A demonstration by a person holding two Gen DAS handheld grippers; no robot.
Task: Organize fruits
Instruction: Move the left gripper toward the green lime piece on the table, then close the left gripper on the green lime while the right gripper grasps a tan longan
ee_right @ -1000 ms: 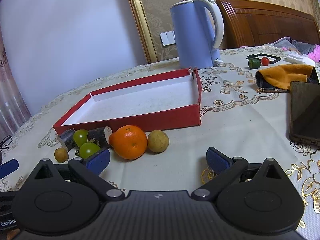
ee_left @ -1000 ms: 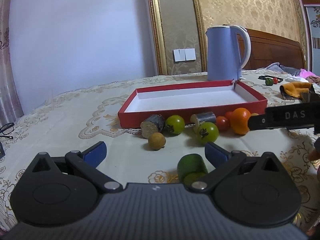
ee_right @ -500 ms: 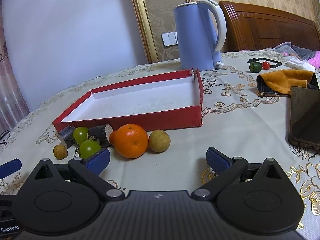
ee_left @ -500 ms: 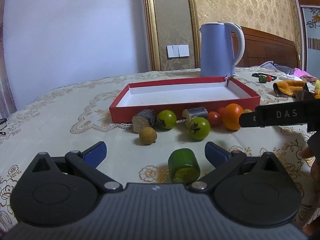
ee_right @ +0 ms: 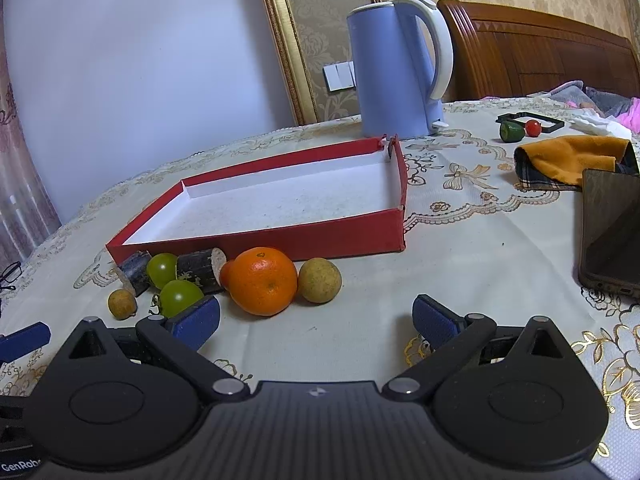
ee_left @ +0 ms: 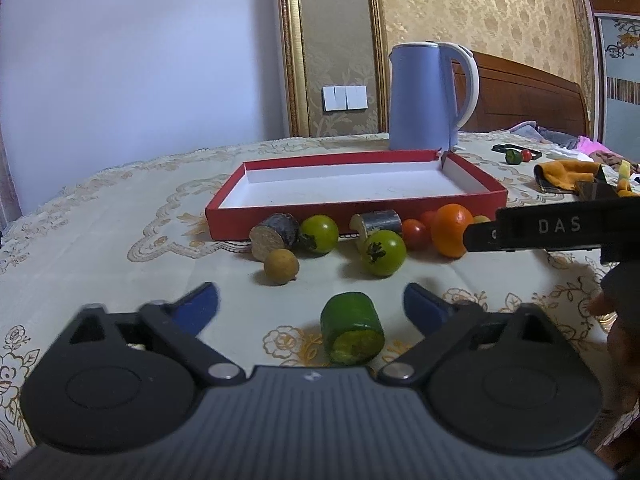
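An empty red tray (ee_left: pixel 352 216) (ee_right: pixel 344 236) with a white floor lies on the tablecloth. Fruits lie along its near wall: an orange (ee_left: pixel 450 230) (ee_right: pixel 264 286), two green tomatoes (ee_left: pixel 383 252) (ee_left: pixel 319 235), a red tomato (ee_left: pixel 414 233), two dark cane pieces (ee_left: pixel 274 236) (ee_left: pixel 378 222), and brown longans (ee_left: pixel 281 266) (ee_right: pixel 319 280). A green cut piece (ee_left: pixel 352 328) lies between the fingers of my open left gripper (ee_left: pixel 312 304). My open right gripper (ee_right: pixel 316 316) is empty, just short of the orange and longan.
A blue kettle (ee_right: pixel 396 68) stands behind the tray. An orange cloth (ee_right: pixel 572 160), a dark phone (ee_right: pixel 612 232), and a small black frame with a green and a red fruit (ee_right: pixel 520 126) lie to the right. Glasses (ee_right: pixel 10 276) lie at far left.
My left gripper has pulled back and risen, so the green cut piece shows fully between its fingers. My right gripper has risen slightly; the fruits have not moved.
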